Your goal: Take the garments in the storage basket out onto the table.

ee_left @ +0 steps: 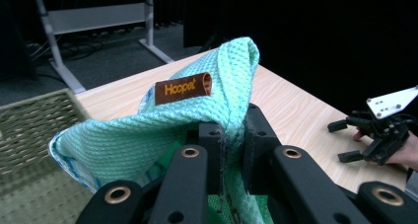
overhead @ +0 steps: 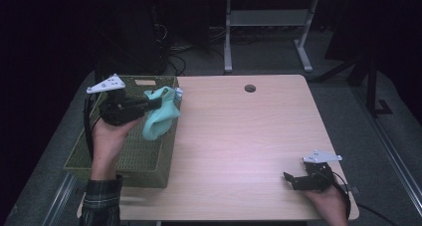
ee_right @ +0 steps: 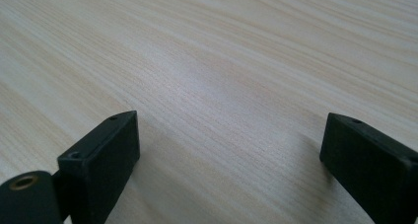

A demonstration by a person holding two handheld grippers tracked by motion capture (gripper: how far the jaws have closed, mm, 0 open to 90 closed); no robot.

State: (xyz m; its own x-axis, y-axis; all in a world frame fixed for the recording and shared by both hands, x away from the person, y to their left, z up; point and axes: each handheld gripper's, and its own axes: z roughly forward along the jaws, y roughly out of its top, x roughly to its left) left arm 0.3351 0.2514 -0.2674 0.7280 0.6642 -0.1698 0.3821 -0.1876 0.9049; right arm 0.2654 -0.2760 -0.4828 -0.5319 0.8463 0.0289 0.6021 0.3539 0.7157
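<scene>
The left gripper [ee_left: 231, 150] pinches a soft, waffle-knit mint cloth [overhead: 160, 114] (its lower folds hide behind the jaws) above the woven basket [overhead: 124, 151] at the table's [overhead: 239, 136] left. The right gripper [overhead: 298, 178], near right, stands wide open, holding nothing.

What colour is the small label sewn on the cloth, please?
Brown with orange lettering, on the mint-green cloth; the label shows best in the left gripper view.

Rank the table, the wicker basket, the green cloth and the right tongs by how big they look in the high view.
1. table
2. wicker basket
3. green cloth
4. right tongs, though close to the cloth in apparent size.
</scene>
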